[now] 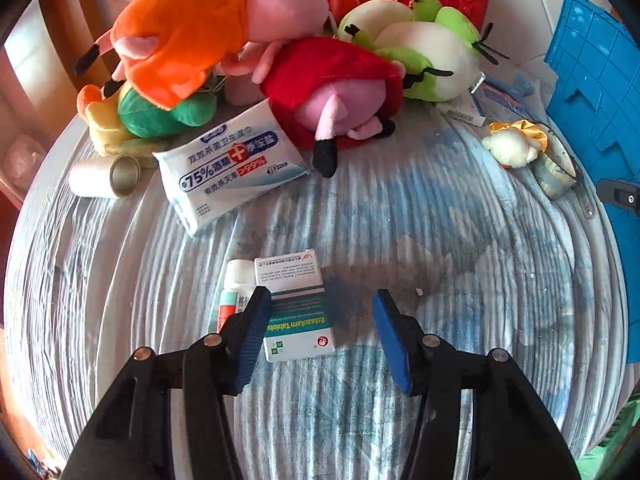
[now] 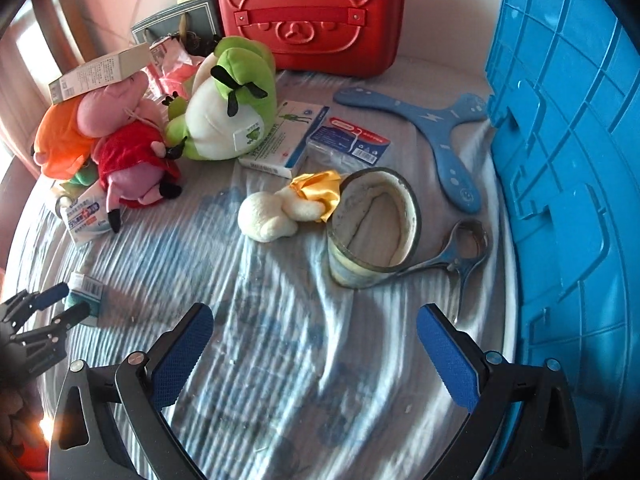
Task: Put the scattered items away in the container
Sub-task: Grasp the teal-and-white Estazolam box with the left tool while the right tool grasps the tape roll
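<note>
Only the left wrist view shows the Estazolam Tablets box point(image 1: 298, 312) up close: it lies on the blue-and-white striped cloth point(image 1: 400, 220) between the spread fingers of the left gripper point(image 1: 320, 304), nearer the left finger, with a small tube point(image 1: 236, 284) just beside it, partly hidden by that finger. Behind, the wet-wipes pack point(image 1: 230, 160) reads "75%" among Chinese characters.

Only the right wrist view shows the whole red bear-face case point(image 2: 312, 16), the blue boomerang point(image 2: 440, 128), a cylindrical cup point(image 2: 372, 224) on its side, metal tongs point(image 2: 460, 252) and the green-and-white plush point(image 2: 224, 108). The right gripper point(image 2: 316, 332) hovers with fingers wide apart, holding nothing. The blue crate point(image 2: 568, 160) stands at the right edge, cut off.
</note>
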Tool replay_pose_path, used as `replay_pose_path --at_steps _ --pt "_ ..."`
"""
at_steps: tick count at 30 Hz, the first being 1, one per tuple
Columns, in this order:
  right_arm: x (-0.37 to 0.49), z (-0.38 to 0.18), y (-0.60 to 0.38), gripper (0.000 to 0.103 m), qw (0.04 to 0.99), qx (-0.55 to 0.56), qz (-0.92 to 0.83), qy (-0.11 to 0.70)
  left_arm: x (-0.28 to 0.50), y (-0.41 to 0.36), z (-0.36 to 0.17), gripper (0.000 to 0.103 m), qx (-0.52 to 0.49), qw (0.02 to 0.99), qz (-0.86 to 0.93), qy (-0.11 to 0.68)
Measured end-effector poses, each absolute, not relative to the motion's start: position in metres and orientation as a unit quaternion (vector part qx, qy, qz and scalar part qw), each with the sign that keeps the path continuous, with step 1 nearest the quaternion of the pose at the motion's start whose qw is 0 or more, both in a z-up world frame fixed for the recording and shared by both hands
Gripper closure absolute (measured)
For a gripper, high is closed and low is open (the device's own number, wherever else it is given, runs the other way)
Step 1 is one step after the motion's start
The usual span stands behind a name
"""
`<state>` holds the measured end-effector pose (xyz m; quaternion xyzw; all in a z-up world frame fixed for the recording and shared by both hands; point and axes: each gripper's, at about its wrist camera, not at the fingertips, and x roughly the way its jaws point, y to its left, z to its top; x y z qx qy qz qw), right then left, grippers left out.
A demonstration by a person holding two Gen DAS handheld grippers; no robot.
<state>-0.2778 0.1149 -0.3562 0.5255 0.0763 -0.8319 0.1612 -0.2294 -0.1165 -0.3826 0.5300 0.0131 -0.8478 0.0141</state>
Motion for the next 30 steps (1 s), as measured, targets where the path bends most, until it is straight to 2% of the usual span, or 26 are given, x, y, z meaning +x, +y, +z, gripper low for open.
replay_pose_path --at_steps 3,5,8,21,23,30 --pt "-0.279 -0.360 0.113 0.000 0.163 0.529 -0.829 0.079 -0.230 -0.116 -0.382 0.051 0.528 0.004 -0.849 0.011" --pt "-0.280 -0.363 0.113 0.000 0.162 0.531 -0.828 0.081 -0.228 -0.117 -0.381 0.060 0.525 0.030 -0.851 -0.001" --pt "-0.280 -0.366 0.112 0.000 0.162 0.534 -0.826 0.080 -0.225 -0.122 -0.387 0.060 0.537 0.049 -0.842 0.010" --pt "-0.282 -0.388 0.122 0.000 0.144 0.545 -0.821 0.093 -0.234 -0.103 -0.408 0.060 0.540 0.023 -0.841 0.011" --pt "-0.287 -0.393 0.125 0.000 0.134 0.544 -0.823 0.092 -0.236 -0.101 -0.411 0.066 0.541 0.019 -0.841 0.011" --pt "-0.319 -0.407 0.130 0.000 0.102 0.526 -0.839 0.093 -0.238 -0.102 -0.411 0.067 0.536 0.009 -0.844 0.019"
